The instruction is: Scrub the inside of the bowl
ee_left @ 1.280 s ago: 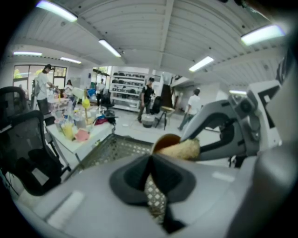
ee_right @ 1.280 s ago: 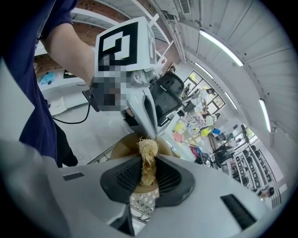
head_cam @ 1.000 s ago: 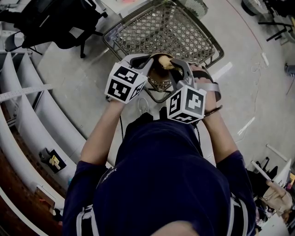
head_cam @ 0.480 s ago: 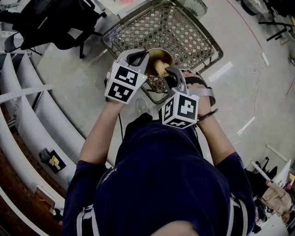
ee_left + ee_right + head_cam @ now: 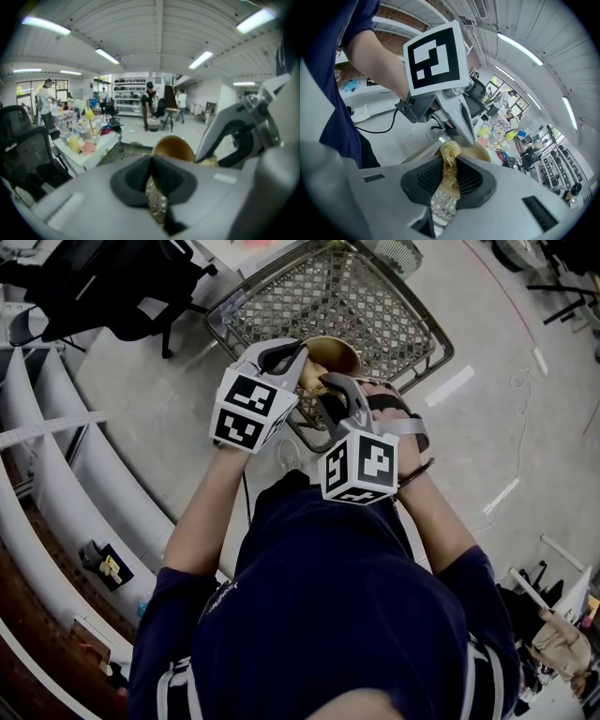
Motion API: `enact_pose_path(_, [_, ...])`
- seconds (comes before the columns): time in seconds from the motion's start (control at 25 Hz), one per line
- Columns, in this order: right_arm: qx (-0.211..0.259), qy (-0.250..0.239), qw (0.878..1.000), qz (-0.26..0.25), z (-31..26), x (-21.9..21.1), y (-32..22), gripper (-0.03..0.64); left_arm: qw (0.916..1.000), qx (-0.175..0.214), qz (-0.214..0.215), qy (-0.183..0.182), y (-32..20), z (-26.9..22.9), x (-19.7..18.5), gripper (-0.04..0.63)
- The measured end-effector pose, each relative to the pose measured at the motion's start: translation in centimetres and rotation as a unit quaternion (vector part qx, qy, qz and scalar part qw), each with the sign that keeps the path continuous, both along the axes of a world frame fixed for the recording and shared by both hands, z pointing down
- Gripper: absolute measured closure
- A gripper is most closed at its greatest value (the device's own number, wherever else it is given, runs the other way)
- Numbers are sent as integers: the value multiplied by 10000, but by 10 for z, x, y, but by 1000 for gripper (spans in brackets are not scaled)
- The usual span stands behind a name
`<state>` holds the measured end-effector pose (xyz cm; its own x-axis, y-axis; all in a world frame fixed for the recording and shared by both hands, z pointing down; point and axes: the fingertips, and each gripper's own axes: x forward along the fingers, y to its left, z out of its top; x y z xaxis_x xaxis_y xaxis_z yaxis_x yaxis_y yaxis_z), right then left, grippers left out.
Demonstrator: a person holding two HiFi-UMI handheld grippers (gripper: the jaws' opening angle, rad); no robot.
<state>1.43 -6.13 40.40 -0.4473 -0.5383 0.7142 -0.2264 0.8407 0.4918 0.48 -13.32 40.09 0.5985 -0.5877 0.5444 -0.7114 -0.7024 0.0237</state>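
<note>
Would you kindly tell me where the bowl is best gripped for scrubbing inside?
Probably the thin rim of the bowl, from the left, as the left gripper does: the wall slips between the jaws, leaving the mouth open toward the scrubber in the right gripper.

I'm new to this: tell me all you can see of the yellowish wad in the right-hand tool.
The scrubber is a straw-yellow, stringy wad that looks like loose fibre. The right gripper is shut on its lower part, pinching it between dark ribbed pads. Its frayed top pokes out past the jaws, close by the rim of the brown bowl.
</note>
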Motion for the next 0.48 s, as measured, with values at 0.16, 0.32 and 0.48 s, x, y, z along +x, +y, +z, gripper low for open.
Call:
enact_pose_path(0.16, [-172, 331, 9989, -273, 13, 5, 12, 554, 10000, 4, -29, -77, -1, 2, -3, 584])
enact_pose_path(0.32, [-233, 683, 9968, -343, 19, 20, 13, 554, 9998, -67, -25, -206, -1, 7, -3, 584])
enact_pose_path(0.48, [-56, 946, 9954, -164, 15, 38, -3, 554, 9996, -114, 47, -272, 1, 11, 1, 584])
